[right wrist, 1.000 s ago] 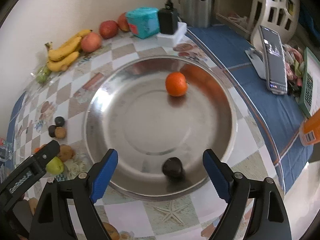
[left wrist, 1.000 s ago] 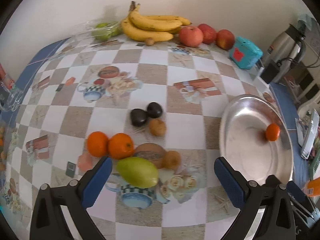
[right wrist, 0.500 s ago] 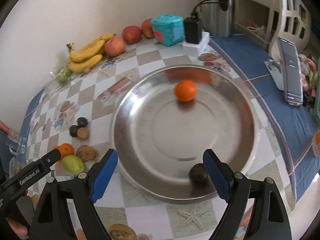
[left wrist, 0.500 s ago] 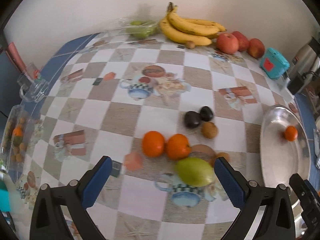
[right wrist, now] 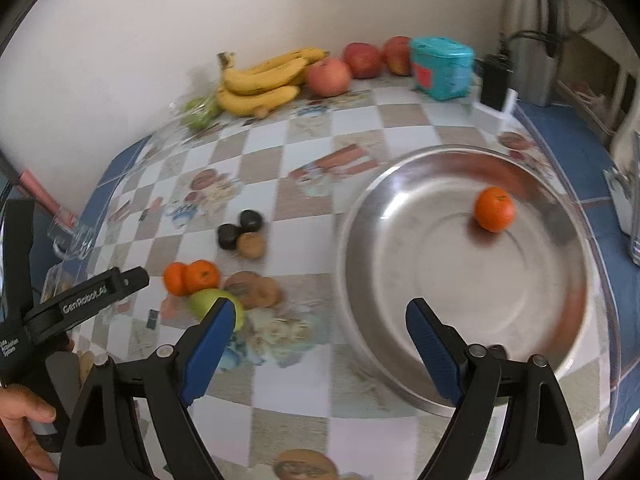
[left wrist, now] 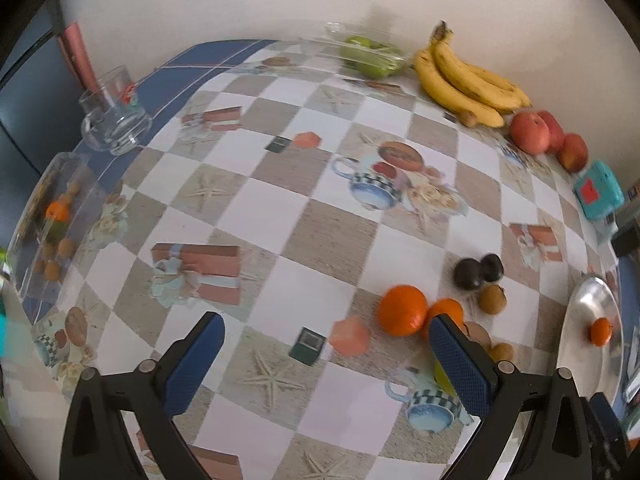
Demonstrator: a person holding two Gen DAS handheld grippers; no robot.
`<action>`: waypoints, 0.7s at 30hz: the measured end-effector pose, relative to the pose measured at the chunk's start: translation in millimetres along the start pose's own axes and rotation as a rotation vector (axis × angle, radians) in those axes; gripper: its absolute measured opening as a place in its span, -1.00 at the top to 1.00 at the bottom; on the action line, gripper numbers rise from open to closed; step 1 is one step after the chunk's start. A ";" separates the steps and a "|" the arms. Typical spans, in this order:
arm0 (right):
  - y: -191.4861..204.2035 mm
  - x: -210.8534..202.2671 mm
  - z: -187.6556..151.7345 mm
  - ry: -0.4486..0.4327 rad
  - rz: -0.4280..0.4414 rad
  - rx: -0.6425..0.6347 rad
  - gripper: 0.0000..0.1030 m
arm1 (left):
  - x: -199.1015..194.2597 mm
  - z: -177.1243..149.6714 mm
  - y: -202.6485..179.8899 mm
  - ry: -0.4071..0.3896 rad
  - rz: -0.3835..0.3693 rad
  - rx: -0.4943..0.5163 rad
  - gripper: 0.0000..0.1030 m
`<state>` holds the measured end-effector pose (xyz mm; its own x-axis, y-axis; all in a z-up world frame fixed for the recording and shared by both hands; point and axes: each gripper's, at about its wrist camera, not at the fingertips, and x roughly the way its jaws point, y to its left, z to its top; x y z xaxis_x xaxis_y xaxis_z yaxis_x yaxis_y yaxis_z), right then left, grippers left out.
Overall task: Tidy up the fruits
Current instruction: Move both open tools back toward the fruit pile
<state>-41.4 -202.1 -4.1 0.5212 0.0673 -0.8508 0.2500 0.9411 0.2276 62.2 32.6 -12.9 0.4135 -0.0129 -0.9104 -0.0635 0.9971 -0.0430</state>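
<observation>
Two oranges (left wrist: 402, 310) lie on the checked tablecloth with two dark fruits (left wrist: 468, 272), small brown fruits (left wrist: 492, 298) and a green fruit (right wrist: 212, 304). My left gripper (left wrist: 325, 322) hangs open above the cloth, left of this cluster, and its right finger hides most of the green fruit. My right gripper (right wrist: 320, 312) is open and empty between the cluster (right wrist: 192, 278) and the steel bowl (right wrist: 360, 280). One orange (right wrist: 494, 209) sits in the bowl. A dark round shape (right wrist: 498, 348) shows at the bowl's near rim behind my right finger.
Bananas (right wrist: 260, 80), apples (right wrist: 328, 76) and bagged green fruit (left wrist: 372, 58) line the back wall. A teal box (right wrist: 440, 66), a black adapter (right wrist: 494, 80) and a kettle (right wrist: 532, 40) stand at the back right. A glass mug (left wrist: 114, 120) and a clear tray (left wrist: 48, 216) sit left. A hand (right wrist: 20, 420) holds the left gripper.
The left gripper has swung left, so the fruit cluster slid to its right side. The right gripper has pulled back and left from over the bowl. Both stayed open.
</observation>
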 end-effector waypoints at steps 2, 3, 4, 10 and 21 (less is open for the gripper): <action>7.8 2.2 2.3 0.006 0.013 -0.002 -0.70 | -0.5 2.3 6.4 -0.003 0.005 -0.027 -1.00; 11.7 3.4 4.0 0.009 0.029 0.001 -0.70 | -0.5 3.5 9.6 -0.003 0.008 -0.039 -1.00; 15.1 4.3 5.2 0.010 0.042 0.002 -0.70 | -0.2 4.6 12.4 -0.003 0.009 -0.049 -1.00; 39.3 13.0 12.0 0.025 0.055 -0.036 -0.70 | 5.3 8.4 22.2 0.019 -0.004 -0.092 -1.00; 53.4 37.4 24.0 0.071 0.050 -0.040 -0.70 | 14.3 13.1 15.7 0.054 -0.061 -0.091 -1.00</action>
<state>11.0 -157.3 -12.4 0.4728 0.1367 -0.8705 0.1917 0.9483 0.2530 79.0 49.1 -21.2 0.3701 -0.0801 -0.9255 -0.1225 0.9834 -0.1341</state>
